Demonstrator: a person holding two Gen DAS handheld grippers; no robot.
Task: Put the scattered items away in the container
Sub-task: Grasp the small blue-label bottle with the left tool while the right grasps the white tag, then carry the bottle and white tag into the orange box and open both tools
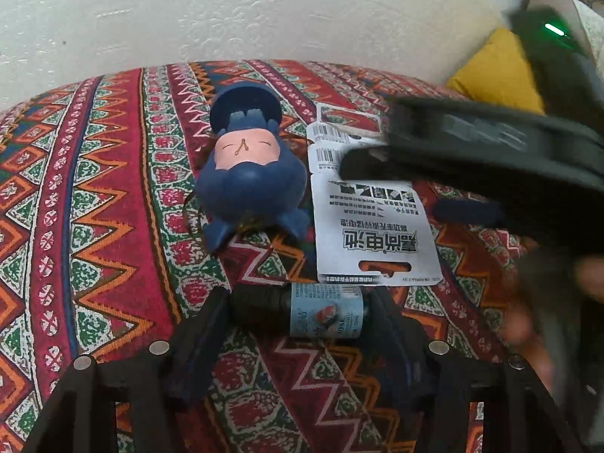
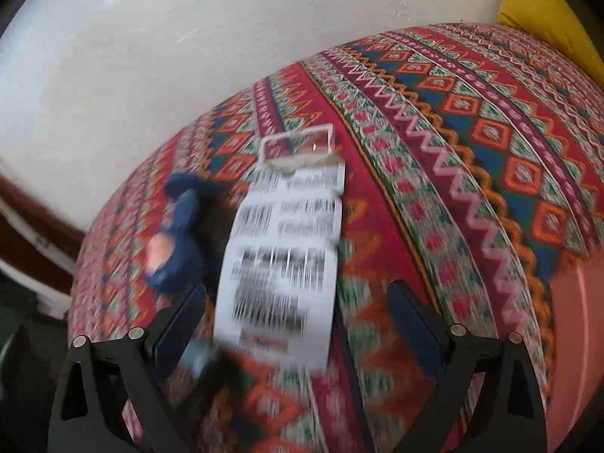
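We are at the pickup step: our left gripper (image 1: 298,315) brackets the small bottle (image 1: 302,313) lying on the patterned tabletop (image 1: 113,207), pads seemingly touching it, our right gripper (image 2: 298,324) unclenched over the battery card (image 2: 279,260); next, lift toward the unseen container.

Motion blur smears the right wrist view: the print on the white battery card (image 2: 279,264) is unreadable, and the blue cat-shaped figurine (image 2: 171,241) is a smudge. In the left wrist view, the blurred right gripper (image 1: 472,158) covers the card's upper right, and the small blue-labelled bottle (image 1: 302,313) has unreadable text.
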